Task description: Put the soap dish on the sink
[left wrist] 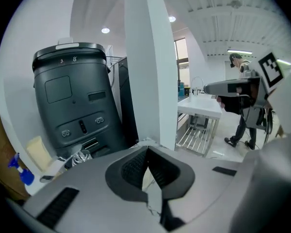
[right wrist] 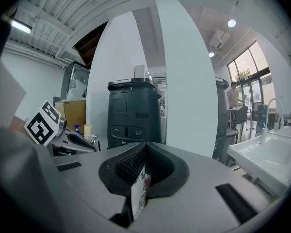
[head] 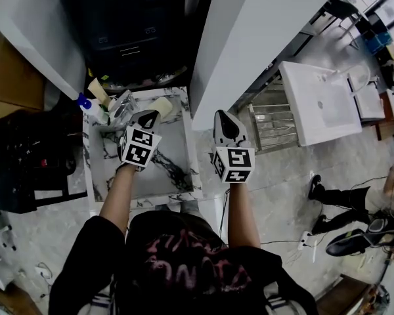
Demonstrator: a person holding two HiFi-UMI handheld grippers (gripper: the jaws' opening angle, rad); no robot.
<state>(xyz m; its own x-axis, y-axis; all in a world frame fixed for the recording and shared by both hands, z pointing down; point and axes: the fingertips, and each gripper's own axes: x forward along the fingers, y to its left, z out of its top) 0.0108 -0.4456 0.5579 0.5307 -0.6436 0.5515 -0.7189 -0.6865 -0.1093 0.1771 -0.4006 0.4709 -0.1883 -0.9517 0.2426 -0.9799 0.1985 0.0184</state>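
Poised at the marble sink (head: 187, 146), nothing picked up
Left gripper (head: 148, 117), right gripper (head: 228, 121): jaws closed, empty, seemingly waiting to start.

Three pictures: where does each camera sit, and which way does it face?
Head view: on the person's head, facing steeply down at the marble sink; both forearms, left tongs and right tongs show.
Left gripper view: on the left tongs, facing along its shut jaws toward the dark machine; right tongs at right.
Right gripper view: on the right tongs, facing likewise; left tongs at left.
Both gripper views share the dark machine and white pillar.
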